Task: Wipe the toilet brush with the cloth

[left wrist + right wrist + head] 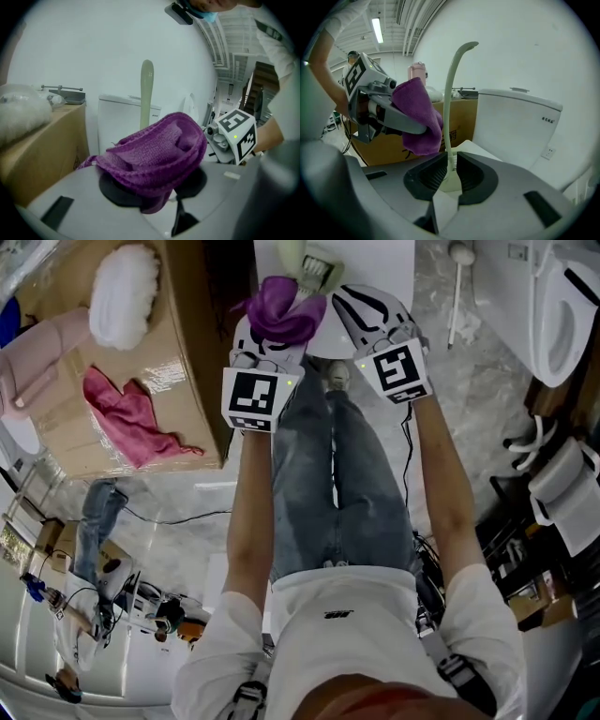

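Two cloths and two tools showed across the scene. At the far left a cardboard box [192, 352] carried a white fluffy thing [124, 292] and a crumpled pink cloth [131, 413], well apart from the work. Next came the left tool [274, 334], marker cube toward the person, with the purple cloth [279, 307] bunched over its tip. In the left gripper view its two dark pads [115, 190] stood apart, and the cloth lay draped across and sagged between them rather than being pinched, so this tool was open under a loose load. Just right of the cloth rose the pale green toilet brush [449, 93], its thin curved handle upright in front of a white toilet tank [520, 122]. The cloth hung right beside the handle; whether they touched could not be told. The right tool [451, 171] had its ribbed pads closed on the lower part of that handle, gripping the brush. Farther right, a white long-handled thing [457, 287] lay on the marbled floor [469, 409], and a toilet [561, 320] stood at the right edge.
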Motion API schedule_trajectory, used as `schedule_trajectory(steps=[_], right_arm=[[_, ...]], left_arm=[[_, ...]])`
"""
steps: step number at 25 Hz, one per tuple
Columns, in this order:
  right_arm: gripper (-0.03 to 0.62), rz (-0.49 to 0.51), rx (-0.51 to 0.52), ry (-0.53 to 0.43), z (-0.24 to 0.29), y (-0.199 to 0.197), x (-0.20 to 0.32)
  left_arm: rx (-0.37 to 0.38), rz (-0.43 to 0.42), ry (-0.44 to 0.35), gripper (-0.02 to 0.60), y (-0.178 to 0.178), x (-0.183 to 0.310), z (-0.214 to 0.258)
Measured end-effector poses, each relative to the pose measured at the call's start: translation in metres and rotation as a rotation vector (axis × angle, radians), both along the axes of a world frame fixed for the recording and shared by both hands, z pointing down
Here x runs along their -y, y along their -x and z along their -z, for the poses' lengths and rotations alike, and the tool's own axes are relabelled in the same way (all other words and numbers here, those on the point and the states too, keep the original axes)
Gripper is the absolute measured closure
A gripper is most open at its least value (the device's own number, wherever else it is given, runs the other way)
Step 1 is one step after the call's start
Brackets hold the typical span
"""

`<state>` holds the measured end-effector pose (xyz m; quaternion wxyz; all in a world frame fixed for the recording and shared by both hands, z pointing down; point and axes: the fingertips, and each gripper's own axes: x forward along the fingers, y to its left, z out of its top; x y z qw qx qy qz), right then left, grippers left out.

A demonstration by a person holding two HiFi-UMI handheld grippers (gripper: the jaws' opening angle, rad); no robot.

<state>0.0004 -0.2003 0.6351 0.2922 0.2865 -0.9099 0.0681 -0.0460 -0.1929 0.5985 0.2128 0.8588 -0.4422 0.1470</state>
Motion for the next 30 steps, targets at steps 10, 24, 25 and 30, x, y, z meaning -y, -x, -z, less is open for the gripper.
schedule_trajectory(steps=[10,24,25,30], right_arm=[[0.516,0.092,-0.087,0.014,-0.035,0.020,0.014],[0.516,0.184,-0.143,0.032,-0.071,0.034,0.023],[0.516,0.186,-0.143,0.028,-0.073,0.034,0.023],[0.516,0.194,-0.122,0.009,-0.076,0.036,0.024]], left_arm=[[-0.025,-0.019,-0.021,0.403,-0.001,0.025,-0.011],[-0.029,-0.040,0.000,0.394,-0.018,0.046,-0.031],[-0.025,-0.039,0.003,0.394,-0.019,0.047,-0.035],[-0.001,-0.039,0.029,0.394,-0.021,0.052,-0.054]])
